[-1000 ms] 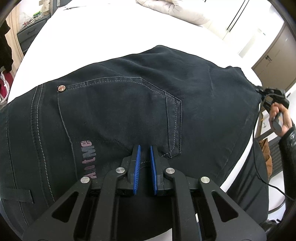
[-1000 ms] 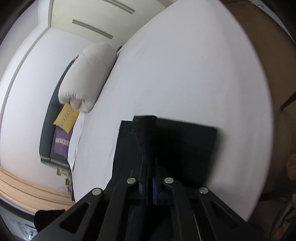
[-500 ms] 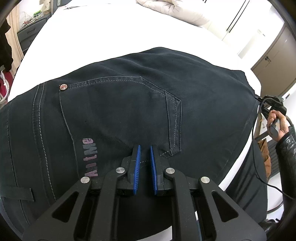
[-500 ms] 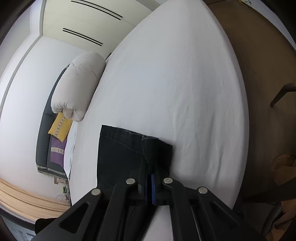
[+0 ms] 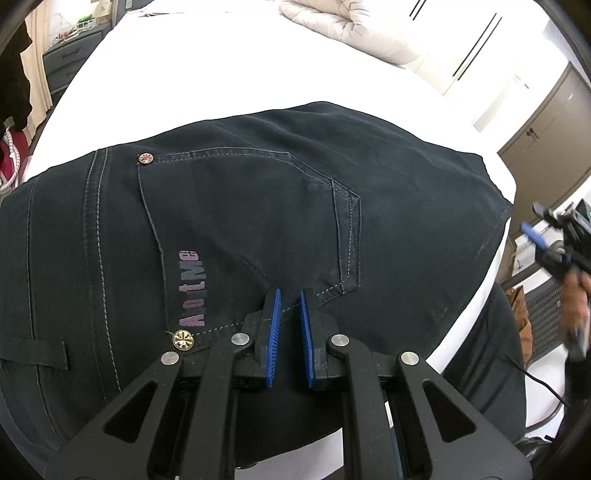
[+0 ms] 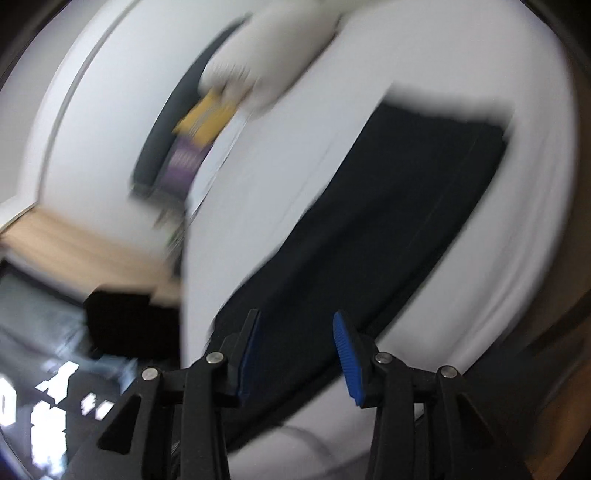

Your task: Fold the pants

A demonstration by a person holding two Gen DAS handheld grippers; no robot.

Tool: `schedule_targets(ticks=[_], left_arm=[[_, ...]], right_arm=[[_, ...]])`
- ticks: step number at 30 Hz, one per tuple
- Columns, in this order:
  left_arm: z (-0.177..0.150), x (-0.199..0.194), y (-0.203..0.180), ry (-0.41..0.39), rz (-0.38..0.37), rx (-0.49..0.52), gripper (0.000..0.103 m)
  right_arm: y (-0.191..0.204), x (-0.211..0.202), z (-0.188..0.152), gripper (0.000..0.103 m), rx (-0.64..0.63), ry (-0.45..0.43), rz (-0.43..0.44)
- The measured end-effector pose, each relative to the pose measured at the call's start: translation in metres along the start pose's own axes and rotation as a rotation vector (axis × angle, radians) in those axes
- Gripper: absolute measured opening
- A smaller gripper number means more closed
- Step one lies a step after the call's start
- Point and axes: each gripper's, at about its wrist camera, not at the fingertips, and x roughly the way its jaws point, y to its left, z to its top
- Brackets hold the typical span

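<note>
One pair of dark navy pants (image 5: 258, 221) lies spread flat on a white bed (image 5: 221, 74), seat side up, with one back pocket (image 5: 251, 214) facing the left wrist camera. Two metal rivets mark that pocket's corners, one at the far corner (image 5: 145, 158) and one near the claw (image 5: 183, 339), and a faded purple print (image 5: 192, 288) runs along the pocket's edge. The left claw (image 5: 288, 314) hovers over the pocket's lower seam, its two blue pads a narrow gap apart with no cloth between them.

In the right wrist view, which is badly motion-blurred, one pant leg (image 6: 388, 229) stretches away across the bed to its hem. The right claw (image 6: 295, 350) stands wide open and holds nothing. The same claw shows at the right edge of the left view (image 5: 554, 240), off the bed's side. One rolled white duvet (image 5: 351, 26) lies at the far end of the bed.
</note>
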Motion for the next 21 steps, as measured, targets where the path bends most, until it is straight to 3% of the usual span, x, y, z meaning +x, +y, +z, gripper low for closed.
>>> schedule_targets(ticks=[3,7,11,18,20,21], left_arm=[[-0.003,-0.003,-0.001,-0.002,0.003,0.010,0.011],[-0.007,-0.006,0.002,-0.014,-0.012,-0.007,0.011],[-0.011,-0.009,0.003,-0.023,-0.009,-0.009,0.011],[-0.013,-0.012,0.004,-0.029,-0.005,-0.007,0.011],[-0.013,-0.012,0.003,-0.028,-0.001,-0.004,0.011],[-0.013,-0.013,0.002,-0.028,0.002,0.000,0.011]], right_arm=[[0.005,0.036,-0.025,0.044,0.046,0.101,0.073],[0.004,0.063,-0.036,0.044,0.091,0.171,0.085],[-0.005,0.076,-0.042,0.044,0.130,0.231,0.029],[-0.011,0.086,-0.037,0.044,0.179,0.228,0.048],[-0.012,0.094,-0.033,0.041,0.177,0.217,0.049],[-0.011,0.098,-0.033,0.033,0.164,0.214,0.049]])
